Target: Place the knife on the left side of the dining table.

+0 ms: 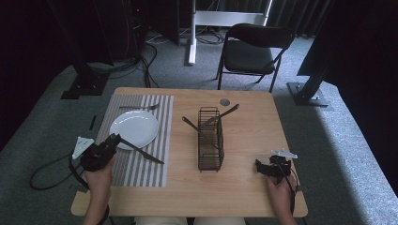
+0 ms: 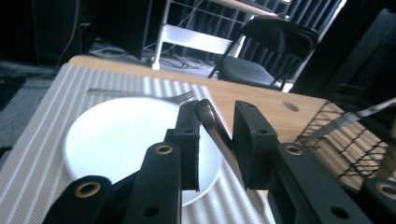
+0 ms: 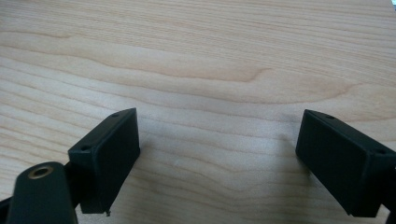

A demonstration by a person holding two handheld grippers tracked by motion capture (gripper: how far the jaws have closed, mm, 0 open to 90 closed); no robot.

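The left gripper (image 1: 112, 140) sits at the near edge of the white plate (image 1: 134, 129) on the striped placemat (image 1: 155, 164), its jaws partly closed around the handle of a knife (image 1: 145, 153), whose blade lies diagonally on the mat; in the left gripper view the handle (image 2: 211, 122) stands between the jaws, and firm contact on both sides cannot be confirmed. To place well, judge: keep the knife parallel to the plate edge, lower flat, then release. A fork (image 1: 138, 107) lies beyond the plate. At centre, the wire caddy (image 1: 210, 139) holds utensils, their type unclear. The right gripper (image 1: 264, 168) rests wide open and empty over the bare counter (image 3: 196, 60)
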